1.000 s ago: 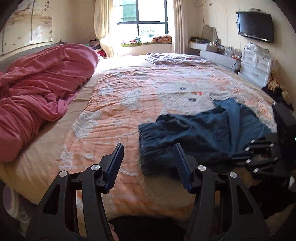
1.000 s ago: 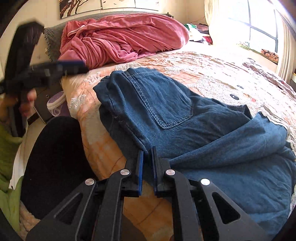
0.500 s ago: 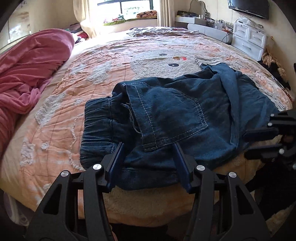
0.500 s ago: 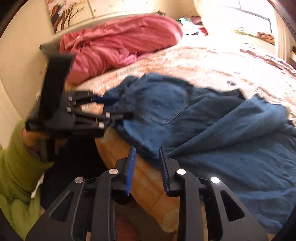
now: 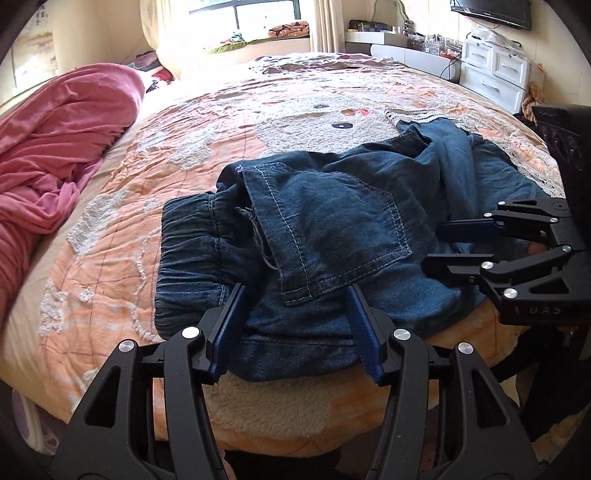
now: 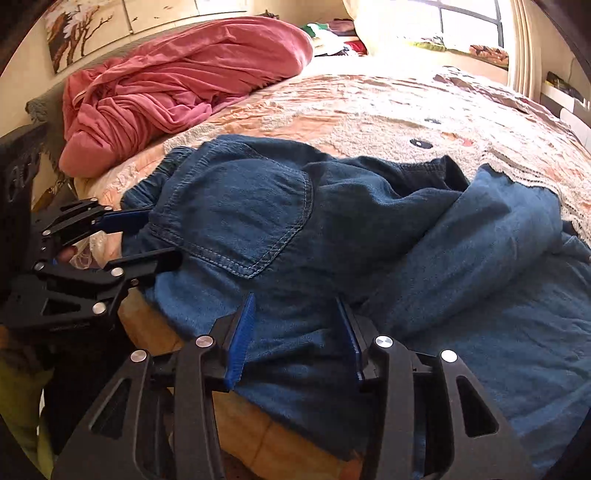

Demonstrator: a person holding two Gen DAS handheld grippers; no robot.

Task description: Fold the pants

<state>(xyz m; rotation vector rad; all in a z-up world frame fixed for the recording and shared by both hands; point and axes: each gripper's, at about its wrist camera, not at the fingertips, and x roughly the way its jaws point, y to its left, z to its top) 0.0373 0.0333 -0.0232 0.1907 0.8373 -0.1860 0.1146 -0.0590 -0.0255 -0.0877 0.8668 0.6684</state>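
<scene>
Crumpled blue denim pants (image 5: 332, 236) lie at the near edge of the bed, back pocket up, elastic waistband to the left; they fill the right wrist view (image 6: 332, 229). My left gripper (image 5: 295, 328) is open, its blue pads straddling the pants' near edge by the waistband. My right gripper (image 6: 295, 336) is open over the near edge of the pants further right. It shows side-on in the left wrist view (image 5: 439, 243), and the left gripper shows in the right wrist view (image 6: 147, 236).
The bed has an orange and white quilt (image 5: 240, 122). A pink blanket (image 5: 55, 140) is heaped on the left. A white dresser (image 5: 495, 74) and a TV (image 5: 491, 11) stand at the right wall, a window at the back.
The right gripper has let go of the pants and opened. The left gripper has moved in from the bare quilt to the pants' near edge. The pants have shifted.
</scene>
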